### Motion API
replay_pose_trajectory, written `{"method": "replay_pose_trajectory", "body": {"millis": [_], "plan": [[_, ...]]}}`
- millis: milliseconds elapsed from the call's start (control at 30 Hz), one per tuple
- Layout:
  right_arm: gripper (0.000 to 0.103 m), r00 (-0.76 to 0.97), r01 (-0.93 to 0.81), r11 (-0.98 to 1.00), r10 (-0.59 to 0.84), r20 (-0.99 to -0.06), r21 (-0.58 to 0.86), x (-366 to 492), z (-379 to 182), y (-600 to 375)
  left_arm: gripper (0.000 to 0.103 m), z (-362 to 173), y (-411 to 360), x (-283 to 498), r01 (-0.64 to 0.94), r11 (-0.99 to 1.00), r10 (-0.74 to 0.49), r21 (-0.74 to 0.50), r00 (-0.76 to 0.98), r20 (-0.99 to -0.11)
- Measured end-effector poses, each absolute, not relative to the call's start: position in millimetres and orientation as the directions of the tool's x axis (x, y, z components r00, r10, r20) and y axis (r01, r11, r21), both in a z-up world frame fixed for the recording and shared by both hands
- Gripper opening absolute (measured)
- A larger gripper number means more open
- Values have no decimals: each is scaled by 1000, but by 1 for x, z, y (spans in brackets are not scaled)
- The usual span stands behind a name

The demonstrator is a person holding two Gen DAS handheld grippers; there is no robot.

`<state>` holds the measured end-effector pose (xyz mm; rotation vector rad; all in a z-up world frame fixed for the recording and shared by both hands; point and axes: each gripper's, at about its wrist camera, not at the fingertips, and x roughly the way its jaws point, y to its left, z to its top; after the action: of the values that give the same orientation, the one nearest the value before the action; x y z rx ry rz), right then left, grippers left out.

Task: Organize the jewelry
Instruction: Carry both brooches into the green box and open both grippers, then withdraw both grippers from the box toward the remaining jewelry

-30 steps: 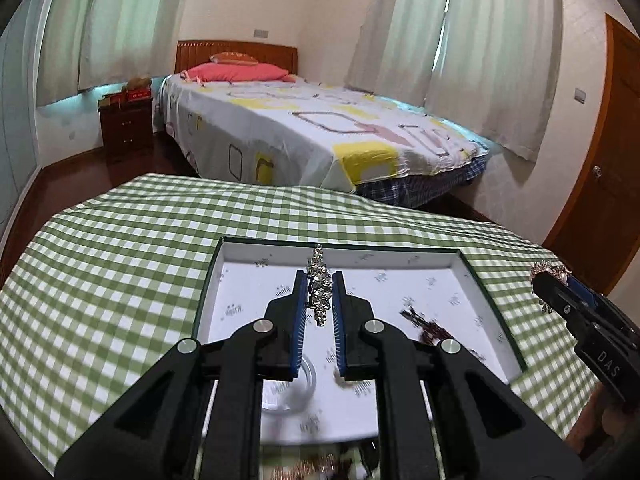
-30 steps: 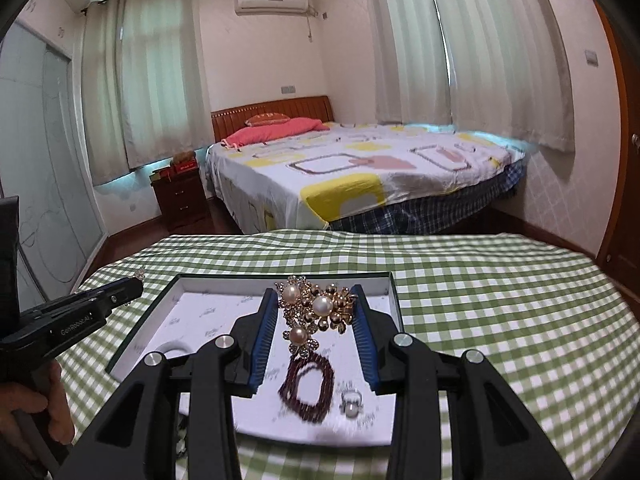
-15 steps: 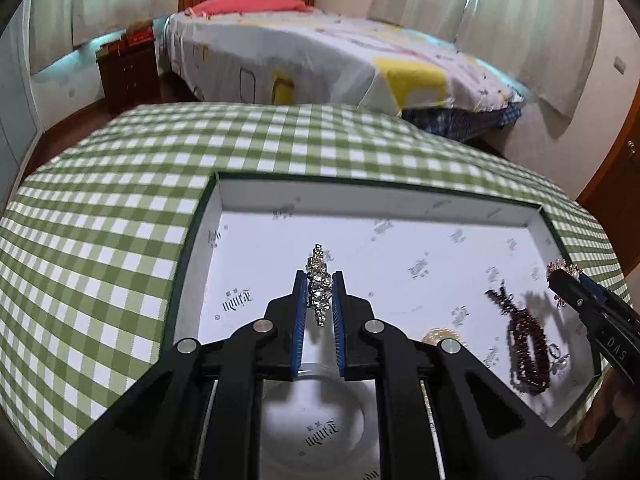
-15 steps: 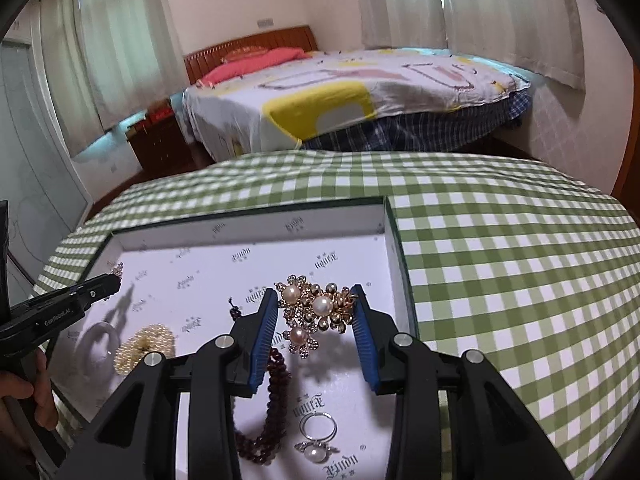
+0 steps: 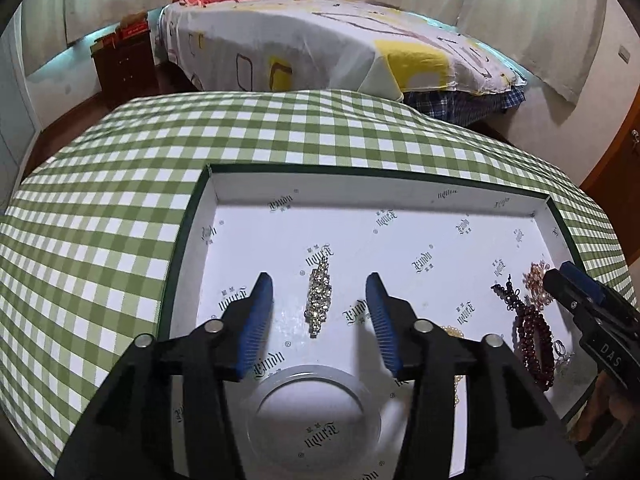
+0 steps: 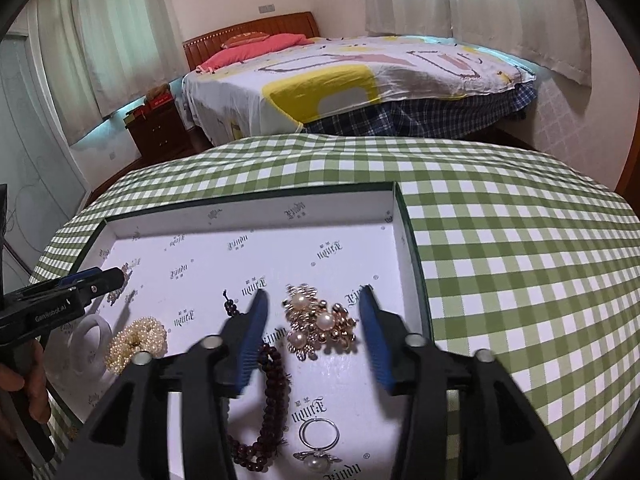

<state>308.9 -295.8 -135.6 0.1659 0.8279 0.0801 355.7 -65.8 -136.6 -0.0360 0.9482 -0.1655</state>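
Gold, pearl-studded brooch [image 6: 318,327] (knobbly, clustered) lies on smooth white tray [image 6: 248,216].

Tablecloth [image 5: 120,208]: green and white check. Tray [image 5: 188,236]: dark green outer rim, white lining printed with small black lettering. Silver rhinestone brooch [image 5: 318,298], centre of the left wrist view: silver-white, glittering. Gold brooch [image 6: 318,326], centre of the right wrist view: gold with cream-white pearls. Bead bracelet [image 6: 272,400]: dark maroon. Pearl cluster [image 6: 136,340], lower left: ivory. Bangle [image 6: 90,344]: white. Ring [image 6: 318,440], bottom centre: silver with one white pearl. Left gripper [image 5: 320,320] and right gripper [image 6: 314,340]: black bodies, blue ribbed pads. Bedspread [image 6: 360,80], upper frame: white with yellow and grey rounded squares; pillow [image 6: 256,46] pink-red; headboard [image 6: 248,32] reddish-brown wood. Curtains [image 6: 512,12]: pale cream.
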Motion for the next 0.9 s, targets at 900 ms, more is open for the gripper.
{"method": "replay_pose_trajectory", "body": {"millis": [900], "plan": [[65, 761, -16, 987, 117, -638, 162, 277, -96, -290, 70, -92, -42, 294, 100, 984, -173, -148, 733, -658]]}}
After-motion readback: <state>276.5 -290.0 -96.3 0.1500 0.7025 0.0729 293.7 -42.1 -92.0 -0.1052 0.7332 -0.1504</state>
